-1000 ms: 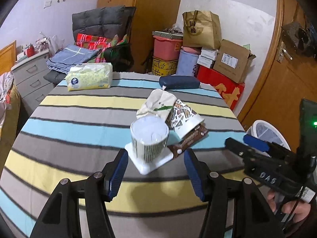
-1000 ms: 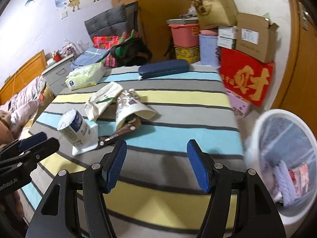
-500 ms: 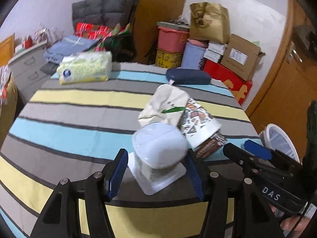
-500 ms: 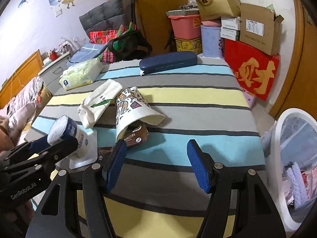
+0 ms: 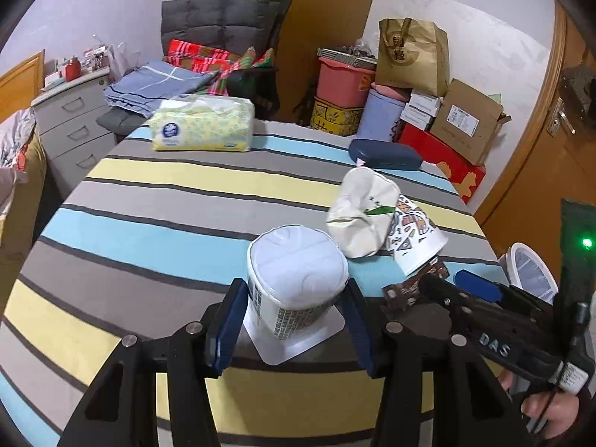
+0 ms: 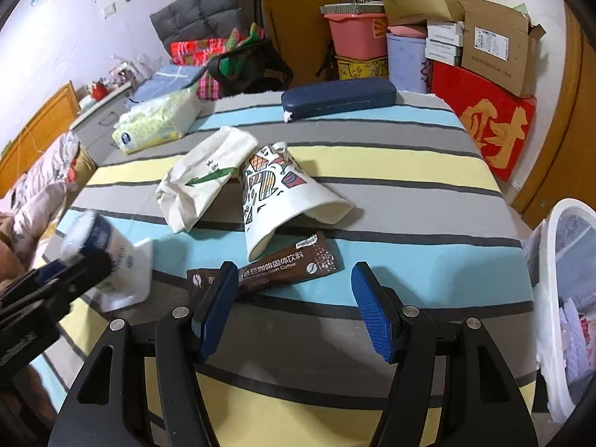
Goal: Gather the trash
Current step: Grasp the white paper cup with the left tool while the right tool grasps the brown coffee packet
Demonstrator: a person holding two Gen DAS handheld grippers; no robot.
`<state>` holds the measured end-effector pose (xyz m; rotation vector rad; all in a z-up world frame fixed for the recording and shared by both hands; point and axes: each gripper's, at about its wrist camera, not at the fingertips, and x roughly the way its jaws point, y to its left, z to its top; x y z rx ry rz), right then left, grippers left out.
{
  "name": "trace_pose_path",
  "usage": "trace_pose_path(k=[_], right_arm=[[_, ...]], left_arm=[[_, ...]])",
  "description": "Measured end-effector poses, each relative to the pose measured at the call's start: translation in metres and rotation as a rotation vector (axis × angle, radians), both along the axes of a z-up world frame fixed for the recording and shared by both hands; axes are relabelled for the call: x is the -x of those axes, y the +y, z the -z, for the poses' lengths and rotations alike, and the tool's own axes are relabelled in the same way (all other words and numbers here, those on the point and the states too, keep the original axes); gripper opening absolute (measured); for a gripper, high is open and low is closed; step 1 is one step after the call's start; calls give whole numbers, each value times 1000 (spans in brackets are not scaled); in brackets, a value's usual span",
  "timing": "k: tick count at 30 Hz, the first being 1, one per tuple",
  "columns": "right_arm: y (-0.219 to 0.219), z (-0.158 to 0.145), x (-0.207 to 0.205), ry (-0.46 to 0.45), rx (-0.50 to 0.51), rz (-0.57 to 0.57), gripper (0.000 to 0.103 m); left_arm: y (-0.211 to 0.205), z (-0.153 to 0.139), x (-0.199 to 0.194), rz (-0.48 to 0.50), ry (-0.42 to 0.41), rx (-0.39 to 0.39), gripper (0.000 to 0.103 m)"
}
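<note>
Coffee sachet reading "Bean Coffee" lies between right gripper jaws.

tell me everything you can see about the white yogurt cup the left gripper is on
The white plastic yogurt cup looks upside down: its pale, embossed base faces up, small printed text and a blue label run round the wall, and its peeled white foil lid lies flat on the striped tablecloth beneath it. The left gripper brackets it, blue pads at both sides.
</note>
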<state>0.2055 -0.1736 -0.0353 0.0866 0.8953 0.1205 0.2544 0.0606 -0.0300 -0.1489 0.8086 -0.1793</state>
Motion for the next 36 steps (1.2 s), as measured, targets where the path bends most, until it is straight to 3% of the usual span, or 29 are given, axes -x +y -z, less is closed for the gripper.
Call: trace_pose_path(k=[5, 13, 15, 19, 26, 32, 36], right_arm=[[7, 3, -7, 25, -15, 30, 65], [15, 4, -3, 31, 83, 60, 65], [13, 4, 1, 32, 88, 53, 61], [-1, 2, 10, 36, 78, 65, 41], [-14, 3, 16, 40, 4, 66, 25], [-11, 4, 15, 42, -32, 18, 25], [0, 5, 9, 33, 60, 4, 25]], left_arm=[[15, -1, 6, -13, 2, 3, 52], [20, -1, 7, -4, 1, 19, 52], [18, -1, 6, 4, 1, 16, 52], [17, 0, 5, -1, 3, 12, 52], [16, 2, 2, 2, 4, 2, 53], [14, 4, 1, 2, 10, 0, 53], [15, 6, -2, -11, 19, -4, 55]])
